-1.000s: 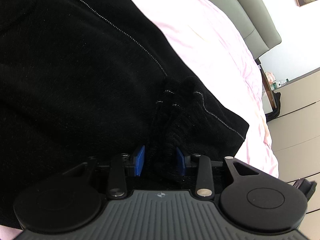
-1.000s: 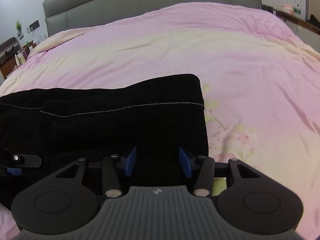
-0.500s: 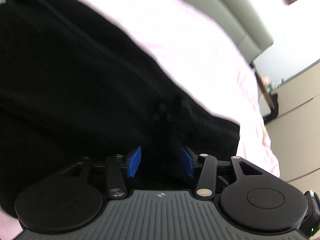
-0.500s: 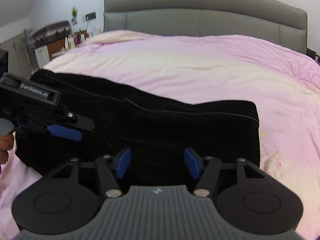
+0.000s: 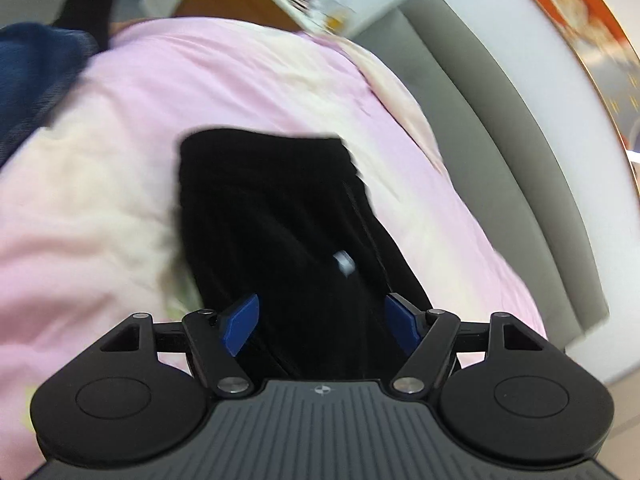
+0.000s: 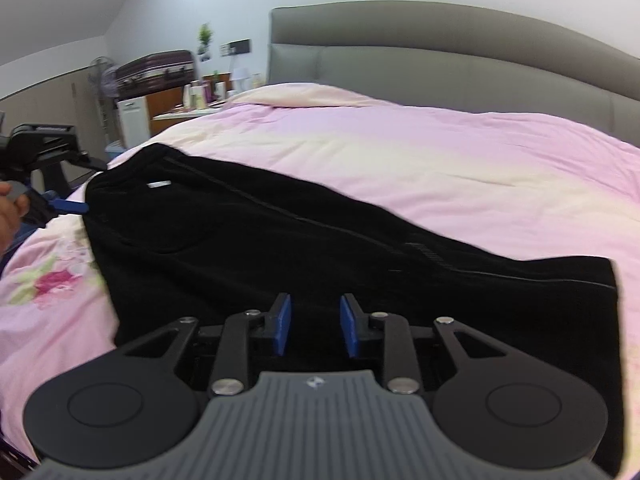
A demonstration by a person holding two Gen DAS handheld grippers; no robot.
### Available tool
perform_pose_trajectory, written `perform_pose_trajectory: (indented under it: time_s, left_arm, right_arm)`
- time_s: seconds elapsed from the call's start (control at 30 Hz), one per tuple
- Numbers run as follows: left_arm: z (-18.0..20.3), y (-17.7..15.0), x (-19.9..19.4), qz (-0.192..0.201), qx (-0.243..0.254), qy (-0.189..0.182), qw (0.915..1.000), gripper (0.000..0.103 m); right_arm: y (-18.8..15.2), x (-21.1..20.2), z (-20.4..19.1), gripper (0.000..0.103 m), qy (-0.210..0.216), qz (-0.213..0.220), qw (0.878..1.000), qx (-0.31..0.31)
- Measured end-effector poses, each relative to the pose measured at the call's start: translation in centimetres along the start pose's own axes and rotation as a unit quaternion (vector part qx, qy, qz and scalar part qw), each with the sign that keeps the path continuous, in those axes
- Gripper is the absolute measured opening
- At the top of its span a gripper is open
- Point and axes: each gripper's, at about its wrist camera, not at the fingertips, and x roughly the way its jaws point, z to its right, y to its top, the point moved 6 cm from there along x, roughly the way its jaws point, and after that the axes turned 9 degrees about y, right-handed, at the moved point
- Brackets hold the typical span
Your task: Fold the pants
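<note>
Pants (image 6: pixel 304 248), black and knit, are lying flat on the pink duvet (image 6: pixel 460 160) as one long narrow strip, apparently with one leg already laid over the other along the length. The waist end, marked by a small pale label (image 6: pixel 158 184), is pointing away from the grey headboard (image 6: pixel 460 68) toward the side of the bed; the hem end is lying nearer the foot. Judging from this layout, the lengthwise fold is done, and the crosswise folds that shorten the strip are remaining.

The left gripper (image 5: pixel 322 326) is hovering at the waist end, looking down the strip. Its blue pads are standing wide apart and its jaws are opening; black cloth lies behind the gap, but no pad is pressing on it. In the right wrist view this gripper (image 6: pixel 60 206) is sitting just beside the waist corner, carried by a hand (image 6: pixel 8 216).

The right gripper (image 6: pixel 314 330) is hovering over the middle of the strip. Its jaws are closing, with a clear gap between the pads; whether fabric is pinched cannot be told, as nothing is visibly bunched between them.

The duvet is soft, lightly wrinkled, with a floral print (image 6: pixel 52 280) near the waist end. Beyond the headboard's left side, a cluttered bedside table (image 6: pixel 200 100), a suitcase (image 6: pixel 156 68) and a potted plant (image 6: pixel 205 38) are standing against the white wall. Blue denim fabric (image 5: pixel 36 76) is showing at the bed's edge.
</note>
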Motion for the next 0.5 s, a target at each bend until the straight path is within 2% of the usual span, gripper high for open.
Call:
perform_pose_trajectory:
  time_s: [0.07, 0.2, 0.37, 0.43, 0.5]
  left_arm:
    - [-1.1, 0.9, 1.1, 0.001, -0.021, 0.018, 0.9996, 0.085]
    - [-2.2, 2.7, 2.8, -0.016, -0.044, 0.013, 0.9988, 0.085]
    - [-3.6, 4.1, 3.6, -0.021, -0.045, 0.005, 0.9988, 0.085]
    - [-4.2, 4.5, 3.1, -0.006, -0.052, -0.004, 0.9986, 0.084]
    - [-5.0, 4.7, 2.8, 0.005, -0.075, -0.020, 0.9970, 0.084]
  right_arm:
    - [0.2, 2.2, -2.6, 0.024, 0.020, -0.012, 1.000, -0.003]
    - [1.4, 6.3, -7.2, 0.026, 0.042, -0.028, 0.998, -0.030]
    - [3.3, 10.4, -9.5, 0.026, 0.058, -0.044, 0.997, -0.025]
    - [3.9, 11.3, -9.9, 0.017, 0.064, -0.038, 0.997, -0.020]
    - [4.1, 12.1, -10.3, 0.015, 0.071, -0.038, 0.997, -0.018]
